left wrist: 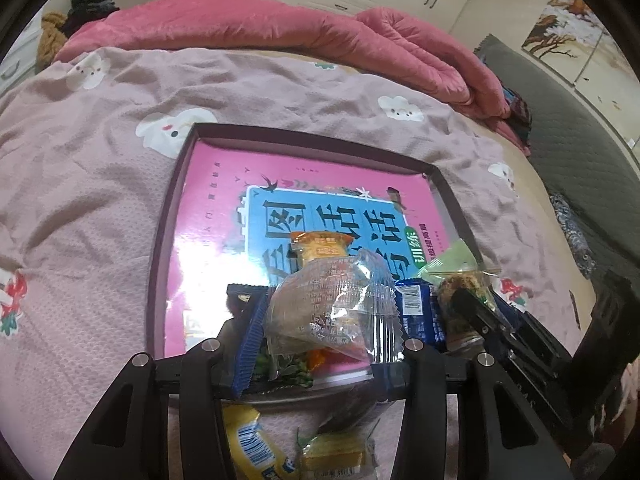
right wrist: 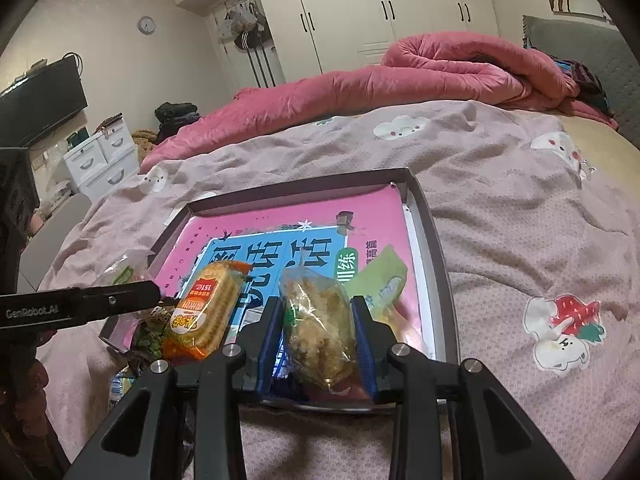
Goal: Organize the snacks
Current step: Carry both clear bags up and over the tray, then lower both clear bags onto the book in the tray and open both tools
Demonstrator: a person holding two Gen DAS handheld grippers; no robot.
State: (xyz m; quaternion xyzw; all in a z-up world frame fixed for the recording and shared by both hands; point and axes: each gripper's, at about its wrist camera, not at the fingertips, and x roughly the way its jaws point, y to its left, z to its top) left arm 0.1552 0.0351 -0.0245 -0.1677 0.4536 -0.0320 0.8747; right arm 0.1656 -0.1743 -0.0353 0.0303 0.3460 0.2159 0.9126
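Observation:
A shallow dark tray (left wrist: 168, 216) lies on the bed with a pink and blue book (left wrist: 224, 184) inside it. My left gripper (left wrist: 324, 320) is shut on a clear plastic snack packet (left wrist: 332, 304) over the tray's near edge. My right gripper (right wrist: 318, 332) is shut on a clear packet of brownish cake (right wrist: 316, 328) with a green end (right wrist: 380, 280), above the tray (right wrist: 436, 248). An orange biscuit packet (right wrist: 204, 312) lies in the tray to its left. The right gripper's fingers show at the right of the left wrist view (left wrist: 480, 312).
Yellow snack packets (left wrist: 256, 440) lie on the pink bedspread (left wrist: 80, 200) in front of the tray. A blue packet (left wrist: 420, 312) lies in the tray. A rolled red quilt (right wrist: 400, 76) lies behind. Drawers (right wrist: 100, 160) and a TV (right wrist: 40, 100) stand at left.

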